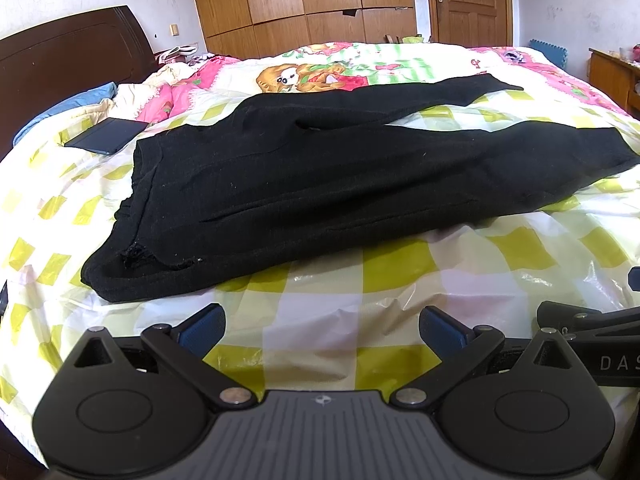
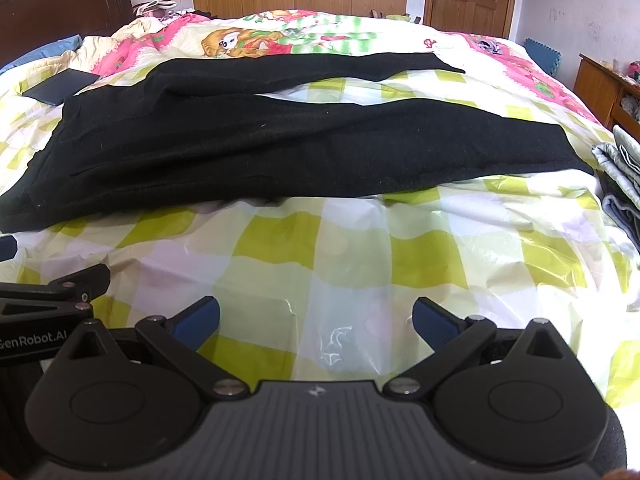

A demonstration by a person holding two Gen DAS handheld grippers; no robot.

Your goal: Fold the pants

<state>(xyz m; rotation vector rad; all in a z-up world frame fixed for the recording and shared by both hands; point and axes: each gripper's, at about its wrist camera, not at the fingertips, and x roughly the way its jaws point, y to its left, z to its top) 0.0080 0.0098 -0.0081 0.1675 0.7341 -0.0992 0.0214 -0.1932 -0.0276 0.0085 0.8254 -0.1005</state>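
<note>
The black pants lie spread flat on the bed, legs apart, ready for folding. The left gripper and right gripper wait just before them, jaws wide open, holding nothing.

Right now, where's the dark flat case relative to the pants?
In both views the dark flat case lies on the checked plastic sheet, far left, just beyond the waistband end of the black pants, toward the headboard.
</note>
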